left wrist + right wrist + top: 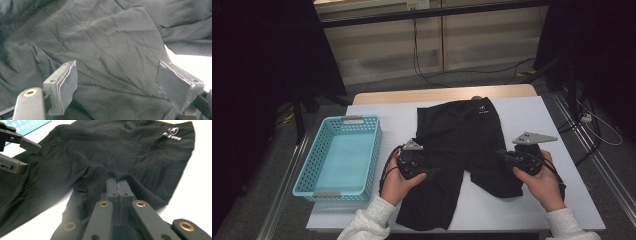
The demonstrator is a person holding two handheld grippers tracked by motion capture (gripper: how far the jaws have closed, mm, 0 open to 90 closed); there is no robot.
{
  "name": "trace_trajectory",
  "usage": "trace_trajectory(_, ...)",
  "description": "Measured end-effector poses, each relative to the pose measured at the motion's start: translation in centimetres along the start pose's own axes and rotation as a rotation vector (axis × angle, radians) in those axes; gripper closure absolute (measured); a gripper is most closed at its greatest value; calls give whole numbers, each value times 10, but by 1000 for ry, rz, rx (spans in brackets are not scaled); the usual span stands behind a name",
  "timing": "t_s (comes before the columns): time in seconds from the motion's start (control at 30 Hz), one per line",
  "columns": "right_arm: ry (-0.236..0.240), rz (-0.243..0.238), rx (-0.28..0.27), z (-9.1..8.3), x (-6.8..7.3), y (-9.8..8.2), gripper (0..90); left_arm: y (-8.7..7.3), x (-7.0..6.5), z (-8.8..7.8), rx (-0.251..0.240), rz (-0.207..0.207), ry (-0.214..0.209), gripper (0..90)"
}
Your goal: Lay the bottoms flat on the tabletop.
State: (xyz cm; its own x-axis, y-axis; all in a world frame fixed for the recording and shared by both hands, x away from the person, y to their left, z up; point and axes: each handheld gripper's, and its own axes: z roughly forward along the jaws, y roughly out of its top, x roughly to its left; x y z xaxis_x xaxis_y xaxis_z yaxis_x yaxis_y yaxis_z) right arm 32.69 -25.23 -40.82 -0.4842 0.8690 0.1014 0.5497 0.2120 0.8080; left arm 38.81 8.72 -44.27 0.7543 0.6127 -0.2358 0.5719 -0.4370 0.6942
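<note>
A pair of black shorts (457, 135) lies spread on the white table (522, 205), waistband at the far side, with a small white logo (172, 133) near the waist. My left gripper (431, 173) rests over the left leg, and in the left gripper view its jaws (117, 72) stand wide open above creased black cloth (112, 42), nothing pinched. My right gripper (500, 154) is at the inner edge of the right leg. In the right gripper view the jaws (117, 182) are pressed together, with the shorts' fabric (97, 170) gathered up into their tips.
A light blue perforated basket (307, 170) stands on the table's left part, beside the left hand; its corner shows in the right gripper view (25, 123). Bare white tabletop lies right of the shorts and along the near edge. Cables run over the floor beyond the table.
</note>
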Motion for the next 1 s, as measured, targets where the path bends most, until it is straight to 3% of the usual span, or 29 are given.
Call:
trace_trajectory(0.27, -1, -3, 60, 25, 7, -16, 869, -9, 10, 0, 25, -6, 41, 253)
trace_trajectory(0.37, -17, -4, 50, 24, 7, -23, 740, -13, 12, 2, 32, 11, 57, 293)
trace_trajectory(0.43, -21, 1, 48, 22, 6, -24, 603, -13, 12, 0, 40, 28, 73, 342)
trace_trajectory(0.5, -36, 3, 34, 17, 5, -25, 529, -14, 11, -3, 53, 50, 94, 502)
trace_trajectory(0.6, -35, 8, 23, 8, 2, -26, 475, -17, 13, -5, 47, 38, 112, 703)
trace_trajectory(0.73, -48, 30, 10, -3, -3, -29, 411, -17, 14, -7, 56, -13, 107, 881)
trace_trajectory(0.93, -72, 48, 4, -13, -12, -37, 396, -15, 26, -18, 57, -100, 129, 893)
trace_trajectory(1.0, -89, 58, 14, -14, -17, -41, 400, -15, 30, -21, 52, -112, 134, 893)
